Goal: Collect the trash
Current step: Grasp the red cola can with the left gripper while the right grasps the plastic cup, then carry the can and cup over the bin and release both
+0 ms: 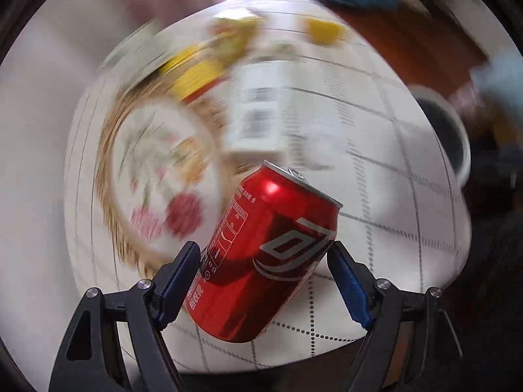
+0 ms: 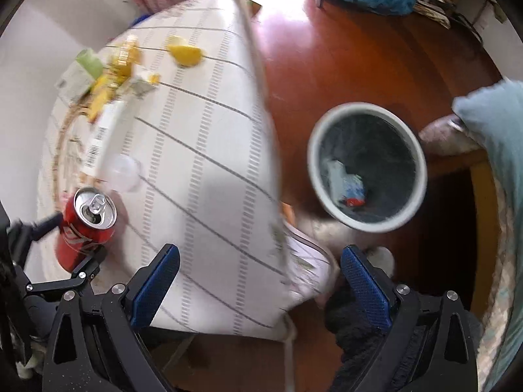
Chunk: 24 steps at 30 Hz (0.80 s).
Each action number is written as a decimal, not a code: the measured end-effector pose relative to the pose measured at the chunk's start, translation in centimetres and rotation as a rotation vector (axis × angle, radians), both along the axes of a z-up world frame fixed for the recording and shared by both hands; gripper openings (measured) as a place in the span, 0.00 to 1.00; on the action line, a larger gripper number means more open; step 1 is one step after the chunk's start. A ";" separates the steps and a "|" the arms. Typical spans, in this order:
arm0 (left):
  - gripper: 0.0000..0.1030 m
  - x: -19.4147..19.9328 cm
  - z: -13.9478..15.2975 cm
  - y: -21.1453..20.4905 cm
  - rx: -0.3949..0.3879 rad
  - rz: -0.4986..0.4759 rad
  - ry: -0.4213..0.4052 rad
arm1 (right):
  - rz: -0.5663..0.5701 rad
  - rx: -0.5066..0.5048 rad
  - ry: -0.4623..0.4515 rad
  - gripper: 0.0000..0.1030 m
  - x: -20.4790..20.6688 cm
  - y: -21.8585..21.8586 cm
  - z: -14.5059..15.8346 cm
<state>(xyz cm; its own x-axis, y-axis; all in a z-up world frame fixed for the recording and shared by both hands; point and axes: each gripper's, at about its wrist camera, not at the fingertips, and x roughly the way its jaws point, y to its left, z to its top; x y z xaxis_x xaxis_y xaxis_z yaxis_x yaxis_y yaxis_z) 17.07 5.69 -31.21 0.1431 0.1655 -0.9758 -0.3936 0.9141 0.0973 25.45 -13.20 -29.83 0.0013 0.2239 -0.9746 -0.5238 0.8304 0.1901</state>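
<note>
My left gripper [image 1: 264, 258] is shut on a red soda can [image 1: 268, 261], tilted and held above the table with the white checked cloth [image 1: 376, 202]. The can [image 2: 86, 228] and the left gripper [image 2: 70, 241] also show at the left of the right wrist view. My right gripper [image 2: 260, 261] is open and empty over the table's near corner. A grey-rimmed waste bin [image 2: 366, 166] with some trash inside stands on the wooden floor to the right of the table; it also shows in the left wrist view [image 1: 441, 130].
A wicker-rimmed floral plate [image 1: 157, 176], a white box with barcodes [image 1: 258, 111], yellow wrappers [image 1: 202, 65], a yellow piece [image 2: 184, 54] and a clear plastic cup [image 2: 122, 173] lie on the table. A cushioned chair [image 2: 490, 163] stands right of the bin.
</note>
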 end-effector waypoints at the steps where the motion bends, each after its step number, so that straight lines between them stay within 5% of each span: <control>1: 0.76 -1.1 0.0 1.9 -0.036 0.100 -0.016 | 0.012 0.013 0.003 0.97 -0.2 0.7 0.0; 6: 0.76 -3.5 -1.4 7.2 -0.146 0.342 -0.063 | 0.105 0.063 0.019 0.97 -1.2 7.2 -1.0; 15: 0.69 -2.7 -4.0 9.7 -0.102 0.368 -0.038 | 0.198 0.038 0.005 0.82 -2.9 14.7 -3.9; 21: 0.67 -2.8 -3.8 9.5 -0.063 0.346 -0.047 | 0.207 0.018 0.013 0.43 -3.2 15.8 -5.5; 24: 0.67 -3.7 -2.8 8.9 -0.031 0.348 -0.065 | 0.201 0.032 -0.014 0.43 -3.2 15.4 -5.2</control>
<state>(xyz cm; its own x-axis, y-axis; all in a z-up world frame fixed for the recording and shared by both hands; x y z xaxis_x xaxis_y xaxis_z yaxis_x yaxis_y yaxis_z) 13.42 14.58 -34.01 0.1453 0.1857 -0.9718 -0.6864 0.7264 0.0362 22.27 2.17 -35.06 -0.0326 0.2518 -0.9672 -0.6813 0.7025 0.2058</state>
